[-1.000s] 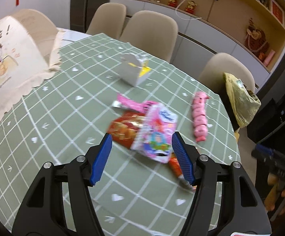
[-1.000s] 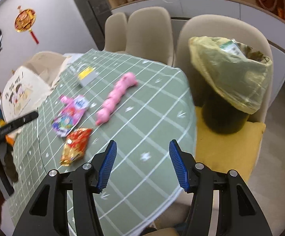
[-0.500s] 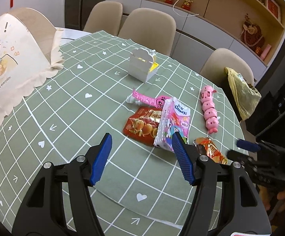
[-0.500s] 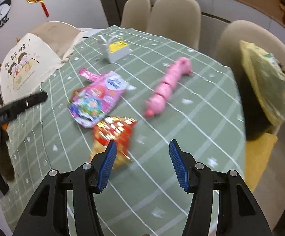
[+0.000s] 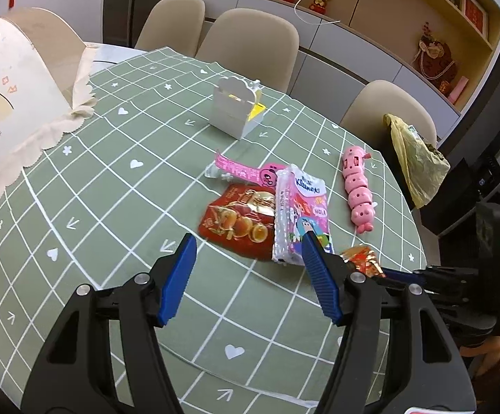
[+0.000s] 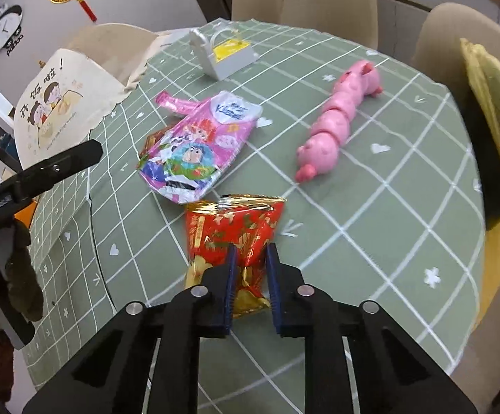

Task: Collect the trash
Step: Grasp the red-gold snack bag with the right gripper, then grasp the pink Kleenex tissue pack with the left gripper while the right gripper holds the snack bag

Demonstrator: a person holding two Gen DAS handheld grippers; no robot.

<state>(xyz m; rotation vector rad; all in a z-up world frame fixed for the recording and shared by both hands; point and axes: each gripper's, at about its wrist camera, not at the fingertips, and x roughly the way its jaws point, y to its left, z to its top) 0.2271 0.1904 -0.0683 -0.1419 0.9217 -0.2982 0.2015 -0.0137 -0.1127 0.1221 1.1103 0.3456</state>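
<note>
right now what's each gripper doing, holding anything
left gripper: open, holding nothing, above the table.
right gripper: its fingers have just been closing and are shut on the red and gold snack packet.

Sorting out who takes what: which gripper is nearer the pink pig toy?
Right. The right gripper, its jaws just closed on the red-gold wrapper, sits just short of the pig toy. The left gripper hovers open farther off, beyond the Kleenex pack.
</note>
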